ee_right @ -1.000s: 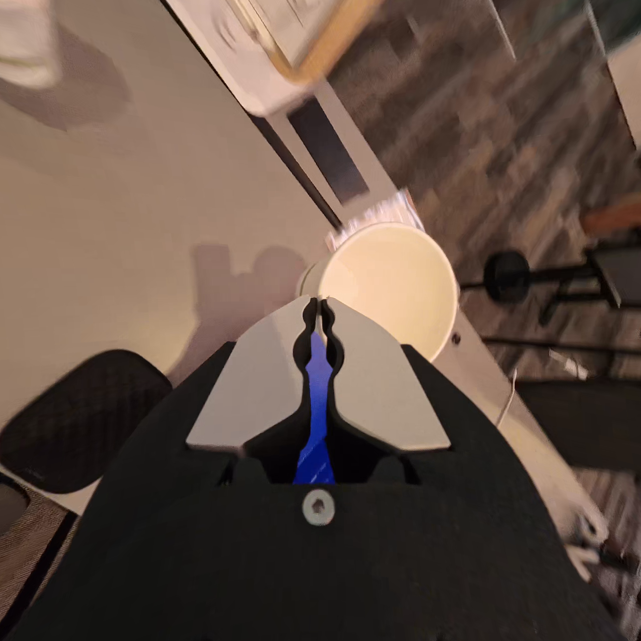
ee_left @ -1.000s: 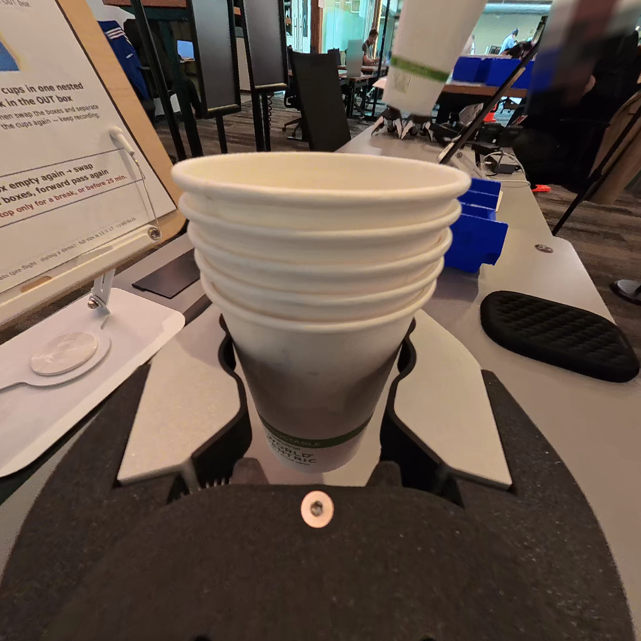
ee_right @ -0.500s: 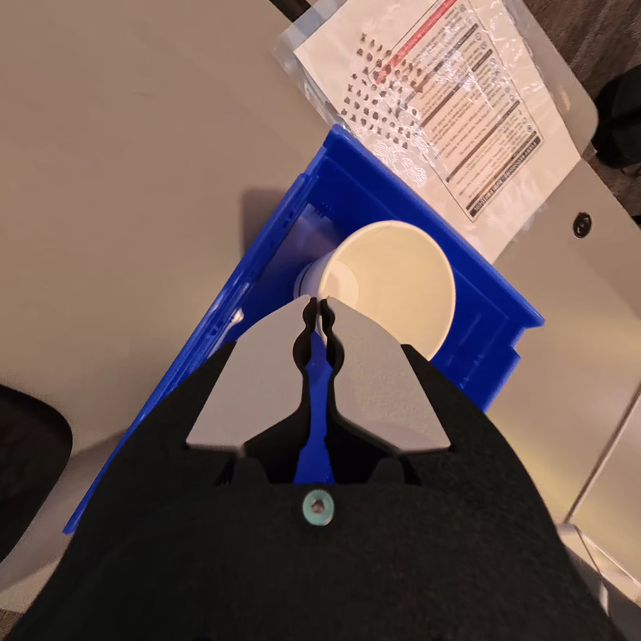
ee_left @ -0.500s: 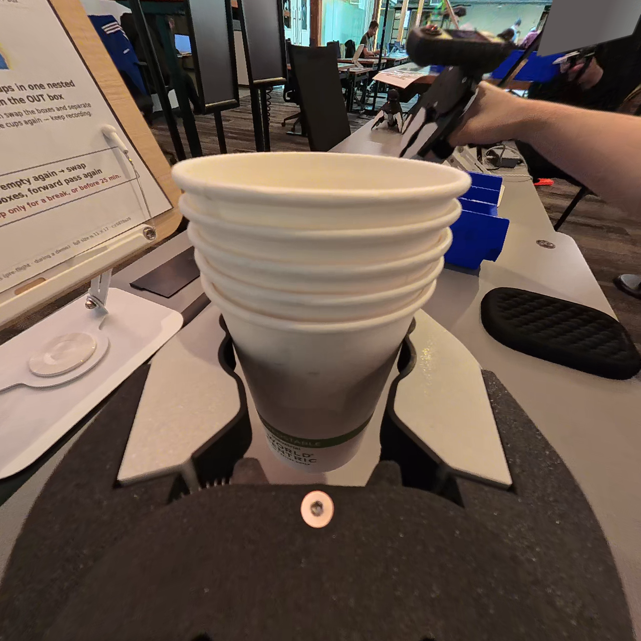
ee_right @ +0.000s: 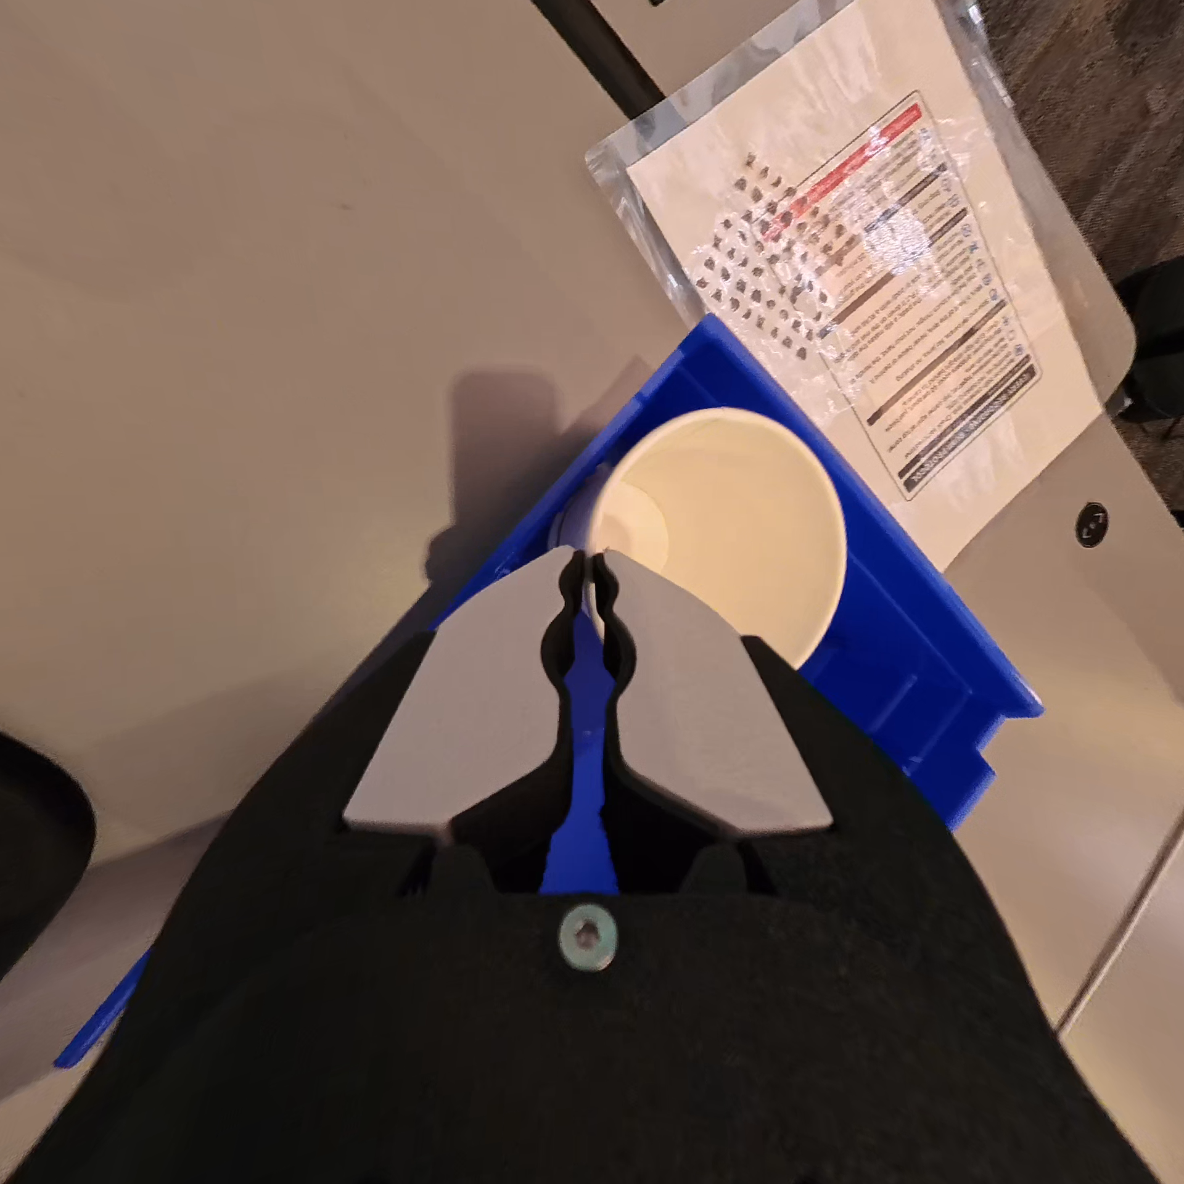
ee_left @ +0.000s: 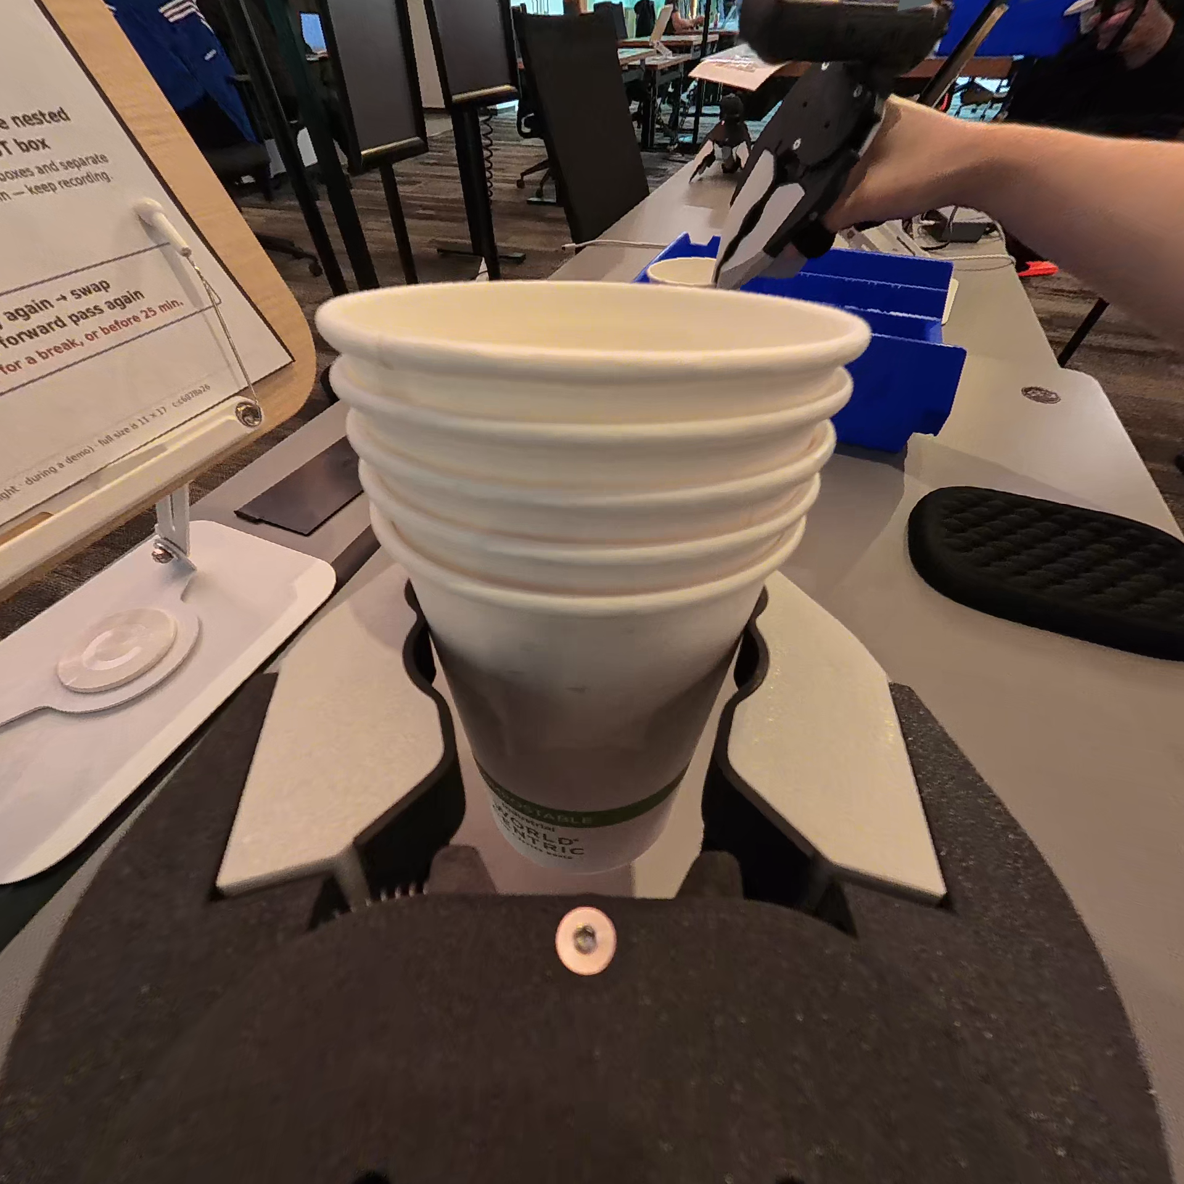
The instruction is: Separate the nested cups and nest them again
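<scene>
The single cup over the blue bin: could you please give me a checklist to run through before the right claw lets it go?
1. Right claw pinches the single cup by its rim: ok.
2. Cup is over the blue bin, not the table: ok.
3. Cup bottom rests on the bin floor: cannot tell, hidden.
4. Cup is upright: cannot tell; the right wrist view looks in at a slant.
5. Left claw holds the nested stack, fingers on both sides of the lowest cup: ok.
6. Bin space beside the cup is free: cannot tell, the claw covers it.
</scene>
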`<state>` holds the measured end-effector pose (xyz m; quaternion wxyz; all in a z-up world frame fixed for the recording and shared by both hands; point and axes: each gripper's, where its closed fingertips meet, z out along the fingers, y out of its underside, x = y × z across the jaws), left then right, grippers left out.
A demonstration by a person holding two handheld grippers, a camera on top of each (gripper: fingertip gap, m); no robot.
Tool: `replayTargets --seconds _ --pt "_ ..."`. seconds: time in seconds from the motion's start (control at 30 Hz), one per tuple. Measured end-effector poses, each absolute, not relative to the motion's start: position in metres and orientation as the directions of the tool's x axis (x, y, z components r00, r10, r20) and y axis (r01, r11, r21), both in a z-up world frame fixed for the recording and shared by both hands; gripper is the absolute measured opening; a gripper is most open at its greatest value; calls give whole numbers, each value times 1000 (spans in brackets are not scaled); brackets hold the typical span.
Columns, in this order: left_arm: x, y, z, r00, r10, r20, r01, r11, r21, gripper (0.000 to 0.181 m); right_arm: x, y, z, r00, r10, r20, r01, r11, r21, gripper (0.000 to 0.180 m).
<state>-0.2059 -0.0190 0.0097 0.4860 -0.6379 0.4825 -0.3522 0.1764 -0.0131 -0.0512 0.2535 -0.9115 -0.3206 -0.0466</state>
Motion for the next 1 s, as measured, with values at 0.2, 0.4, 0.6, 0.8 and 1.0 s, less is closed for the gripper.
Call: replayTargets --seconds 0.2,0.4,0.6,0.8,1.0 --pt "-204 -22 11 273 -962 -5 -265 -70 -962 93 177 -11 -23 814 504 287 574 -626 -528 27" --pt "-198 -32 13 236 -972 10 -260 -73 -963 93 53 -28 60 631 712 309 688 -329 -646 25" --pt "-192 -40 11 211 -977 4 -276 -64 -959 93 -141 -88 98 169 935 312 766 75 -639 18" --pt "-190 -46 12 196 -980 -18 -290 -40 -956 93 -203 -94 82 38 959 282 829 127 -545 16" --pt "-190 -48 14 194 -980 -42 -301 -19 -953 93 -207 -92 76 31 972 232 857 94 -507 4"
